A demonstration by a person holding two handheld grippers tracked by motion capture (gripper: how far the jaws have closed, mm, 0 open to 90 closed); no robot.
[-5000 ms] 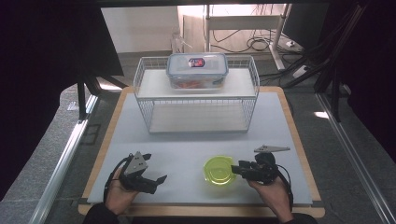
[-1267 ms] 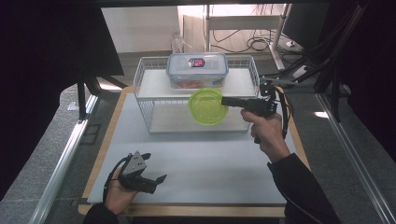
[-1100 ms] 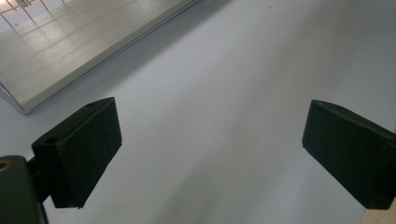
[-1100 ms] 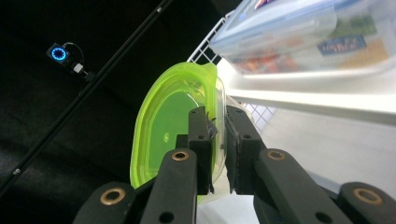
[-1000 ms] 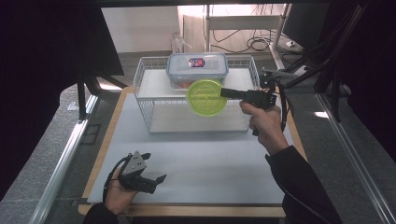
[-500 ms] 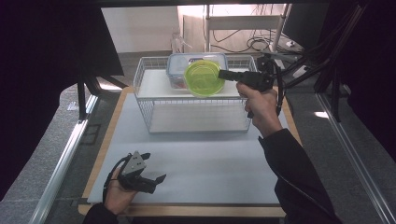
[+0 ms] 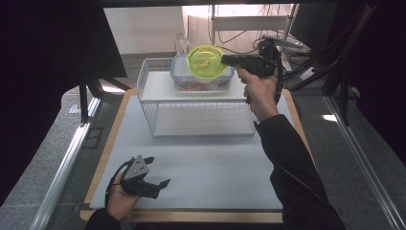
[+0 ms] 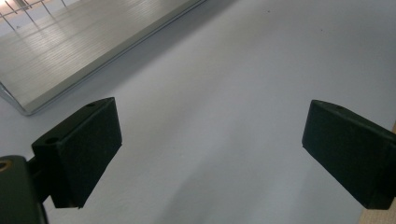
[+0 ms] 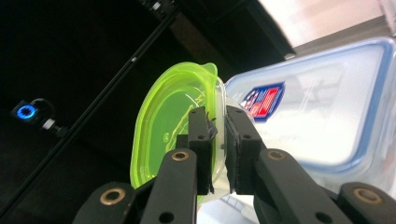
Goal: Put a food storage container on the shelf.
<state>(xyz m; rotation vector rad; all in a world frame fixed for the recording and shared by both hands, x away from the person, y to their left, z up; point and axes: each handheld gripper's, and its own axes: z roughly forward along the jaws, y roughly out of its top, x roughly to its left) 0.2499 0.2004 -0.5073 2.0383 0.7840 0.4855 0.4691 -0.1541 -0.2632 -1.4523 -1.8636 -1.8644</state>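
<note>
While the left gripper (image 7: pixel 152 184) is rested low on the white mat (image 7: pixel 210 167), jaws apart and empty, the green bowl (image 7: pixel 207 62) is clamped by its rim in the right gripper (image 9: pixel 218 140), held over the lidded container (image 7: pixel 184 79) atop the wire rack (image 7: pixel 201 112), presumably for stacking.

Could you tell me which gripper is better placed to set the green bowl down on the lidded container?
Right. The right gripper has its jaws shut on the translucent green plastic bowl's rim, above the clear blue-rimmed lidded container on the white wire rack. The left gripper rests open at the table's near edge.
</note>
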